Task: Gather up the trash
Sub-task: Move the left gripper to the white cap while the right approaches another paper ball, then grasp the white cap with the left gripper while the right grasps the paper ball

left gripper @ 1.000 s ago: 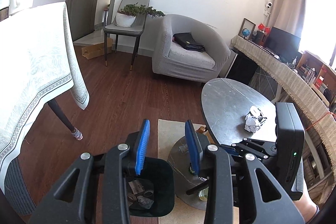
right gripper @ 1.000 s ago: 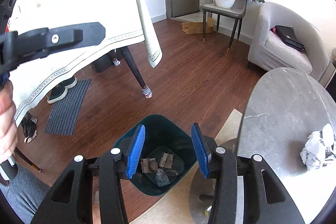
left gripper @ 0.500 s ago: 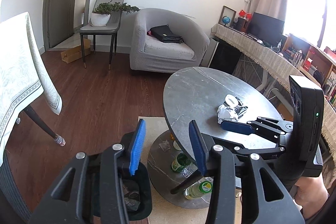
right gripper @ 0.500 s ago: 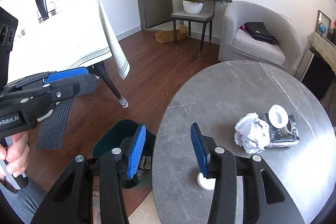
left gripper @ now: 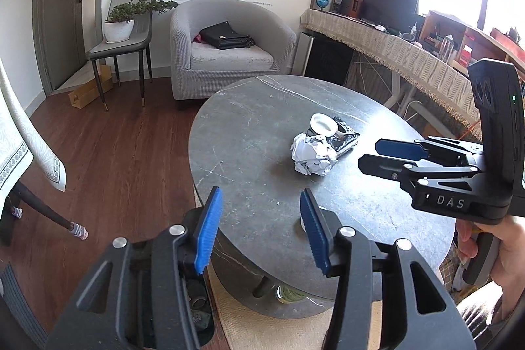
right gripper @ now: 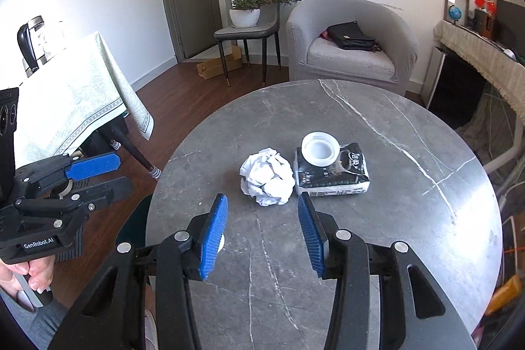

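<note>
A crumpled white paper ball (right gripper: 267, 176) lies on the round grey marble table (right gripper: 377, 218); it also shows in the left wrist view (left gripper: 313, 158). Beside it is a black tissue pack (right gripper: 331, 179) with a white lid (right gripper: 320, 149) on top. A small white disc (left gripper: 304, 223) lies near the table's front edge. My right gripper (right gripper: 262, 232) is open and empty, just short of the paper ball. My left gripper (left gripper: 259, 225) is open and empty over the table's left edge. The dark green bin (left gripper: 197, 300) sits on the floor below it, mostly hidden.
A grey armchair (right gripper: 351, 45) with a black bag stands beyond the table. A chair with a potted plant (right gripper: 249, 12) is by the door. A cloth-covered table (right gripper: 65, 100) stands at left. Bottles sit on the lower shelf (left gripper: 288, 294).
Both grippers rose and swung right from over the bin to over the marble table. The paper ball now lies right ahead of my right gripper. Both stay open.
</note>
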Demonstrator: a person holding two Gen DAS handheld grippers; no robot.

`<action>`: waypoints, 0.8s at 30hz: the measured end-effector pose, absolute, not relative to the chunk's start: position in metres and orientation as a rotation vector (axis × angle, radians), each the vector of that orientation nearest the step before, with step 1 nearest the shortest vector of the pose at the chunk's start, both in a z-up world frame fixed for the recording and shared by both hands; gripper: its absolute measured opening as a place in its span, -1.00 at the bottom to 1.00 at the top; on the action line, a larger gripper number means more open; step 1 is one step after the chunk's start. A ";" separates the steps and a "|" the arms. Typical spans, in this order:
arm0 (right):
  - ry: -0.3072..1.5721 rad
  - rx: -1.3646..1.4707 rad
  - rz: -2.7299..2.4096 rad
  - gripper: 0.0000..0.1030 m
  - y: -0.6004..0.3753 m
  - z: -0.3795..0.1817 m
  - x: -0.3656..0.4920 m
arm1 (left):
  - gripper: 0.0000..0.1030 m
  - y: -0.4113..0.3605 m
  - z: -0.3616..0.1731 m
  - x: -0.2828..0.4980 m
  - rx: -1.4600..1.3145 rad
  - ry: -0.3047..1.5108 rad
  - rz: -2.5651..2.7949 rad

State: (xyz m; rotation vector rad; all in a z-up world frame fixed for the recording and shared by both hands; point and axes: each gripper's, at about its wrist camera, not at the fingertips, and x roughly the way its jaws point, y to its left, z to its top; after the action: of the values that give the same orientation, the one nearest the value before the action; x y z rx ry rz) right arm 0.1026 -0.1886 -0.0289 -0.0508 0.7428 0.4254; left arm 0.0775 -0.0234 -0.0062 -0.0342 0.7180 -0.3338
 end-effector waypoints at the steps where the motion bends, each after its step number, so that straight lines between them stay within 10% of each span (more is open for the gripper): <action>1: 0.743 -0.044 0.419 -0.12 -0.193 -0.029 0.103 | 0.01 -0.028 -0.009 0.079 -0.024 0.725 -0.342; 24: 0.754 -0.022 0.369 0.17 -0.237 -0.037 0.102 | -0.37 -0.087 -0.057 0.096 0.102 0.836 -0.393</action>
State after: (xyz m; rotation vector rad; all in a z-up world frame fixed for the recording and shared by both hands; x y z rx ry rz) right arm 0.1016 -0.2367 -0.0369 -0.0223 0.7544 0.3691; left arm 0.0965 -0.0871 -0.0567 0.1020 0.8362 -0.3927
